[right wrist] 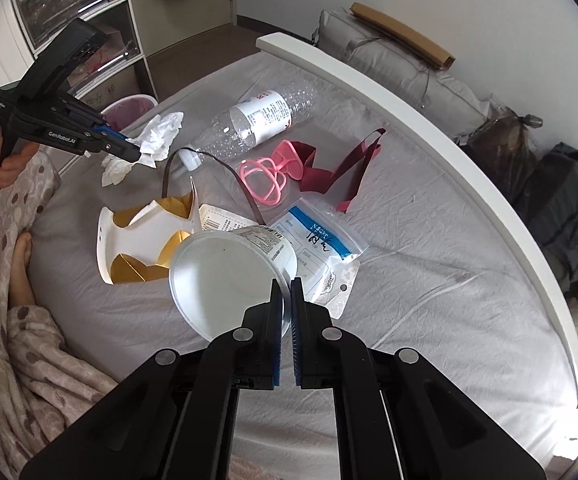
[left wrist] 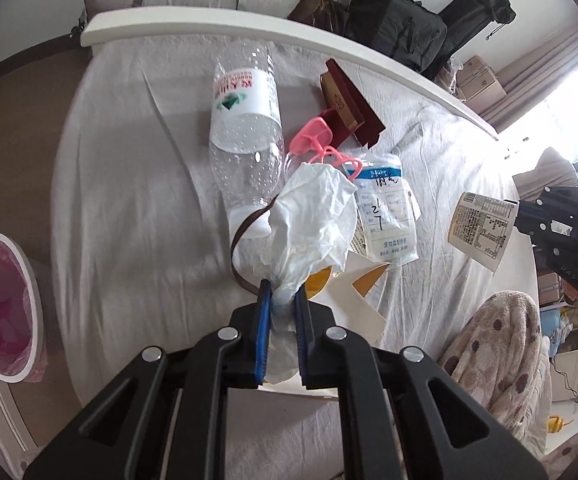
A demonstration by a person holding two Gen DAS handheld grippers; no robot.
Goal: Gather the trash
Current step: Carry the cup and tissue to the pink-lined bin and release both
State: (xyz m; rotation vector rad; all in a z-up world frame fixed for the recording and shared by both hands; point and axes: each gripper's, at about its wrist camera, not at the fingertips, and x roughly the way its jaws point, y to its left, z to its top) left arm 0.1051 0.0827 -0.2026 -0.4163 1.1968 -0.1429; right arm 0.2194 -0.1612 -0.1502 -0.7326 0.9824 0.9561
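Two grippers hold trash: our left gripper is clamped on a crumpled tissue. Our right gripper pinches the rim of a white cup, seemingly lifted off the bed, with a plastic bottle further ahead.

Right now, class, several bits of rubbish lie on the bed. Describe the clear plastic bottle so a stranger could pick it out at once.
Start at the bed with its grey sheet and white footboard. Among the litter in the middle, the clear plastic bottle lies on its side nearest the footboard. It alone is see-through and dimpled, with a white label and white cap.
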